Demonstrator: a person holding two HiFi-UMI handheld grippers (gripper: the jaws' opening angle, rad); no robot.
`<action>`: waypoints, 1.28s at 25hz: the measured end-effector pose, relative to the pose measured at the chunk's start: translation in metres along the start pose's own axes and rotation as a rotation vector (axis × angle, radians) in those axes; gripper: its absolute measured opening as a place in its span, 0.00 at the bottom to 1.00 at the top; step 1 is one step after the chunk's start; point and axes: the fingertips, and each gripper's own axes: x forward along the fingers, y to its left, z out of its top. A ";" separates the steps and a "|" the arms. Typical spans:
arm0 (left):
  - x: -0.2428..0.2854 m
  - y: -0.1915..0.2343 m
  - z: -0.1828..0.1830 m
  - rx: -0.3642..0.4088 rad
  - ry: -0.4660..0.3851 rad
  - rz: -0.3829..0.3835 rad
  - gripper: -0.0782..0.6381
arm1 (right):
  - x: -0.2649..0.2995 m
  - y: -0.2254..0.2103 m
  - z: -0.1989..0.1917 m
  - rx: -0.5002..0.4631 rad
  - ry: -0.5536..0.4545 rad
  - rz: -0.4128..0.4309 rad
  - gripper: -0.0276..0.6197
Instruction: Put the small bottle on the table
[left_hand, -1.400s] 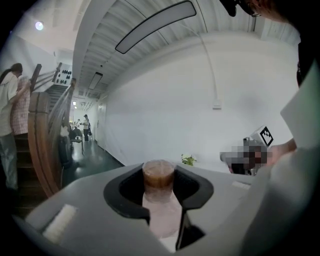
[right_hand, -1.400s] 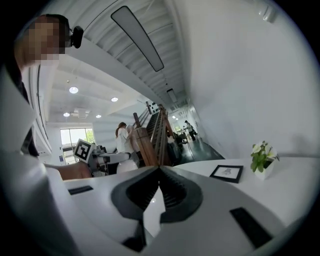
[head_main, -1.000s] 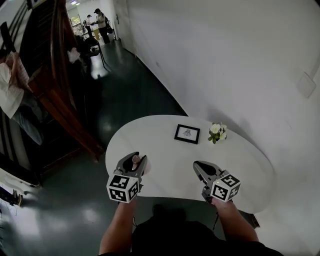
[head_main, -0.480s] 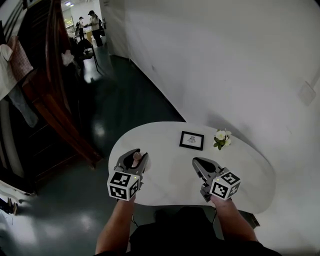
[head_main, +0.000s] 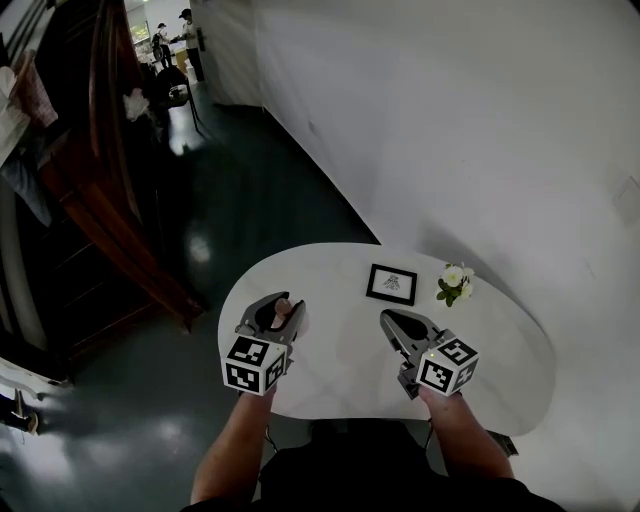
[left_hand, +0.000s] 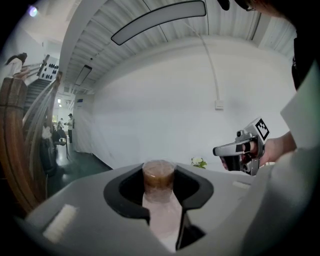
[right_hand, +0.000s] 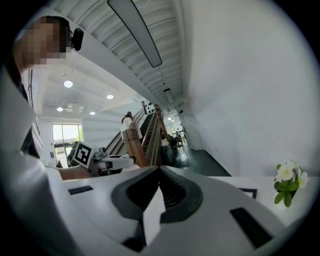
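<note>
Left gripper (left_hand: 159, 186): jaws stand fairly wide and are pressed on the small bottle (left_hand: 159, 176), one on each side. The pale body runs back between the jaws and the brown cap shows at their far end. Whether the bottle is upright or lying along the jaws, I cannot settle.

Right gripper (right_hand: 160, 174): jaws together, tips meeting, nothing between them. It is held beside the left one, apart from it, over the near part of the table (head_main: 340, 355).

Bottle position: in the head view it sits in the left gripper over the table's near-left edge. It appears to be carried above the top, not resting on it.

Step, as judged: transport is nearly done and set-down has not begun. The next move calls for bringing the left gripper further in over bare tabletop. It should then lower until the bottle's base bears on the surface, and only then should the jaws part. The right gripper seems to have no role.

Further back on the table: a small picture frame (head_main: 391, 284), with a small bunch of white flowers (head_main: 455, 282) near it on its right. Both are well apart from the grippers, so the near half offers free room.
</note>
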 end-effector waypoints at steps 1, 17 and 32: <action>0.008 0.000 -0.002 -0.006 0.005 0.002 0.30 | 0.002 -0.007 0.001 0.002 0.000 0.003 0.06; 0.110 0.011 -0.053 -0.075 0.151 0.027 0.30 | 0.023 -0.084 -0.016 0.079 0.070 0.033 0.06; 0.150 0.018 -0.124 -0.114 0.315 0.028 0.30 | 0.026 -0.104 -0.025 0.099 0.112 0.039 0.06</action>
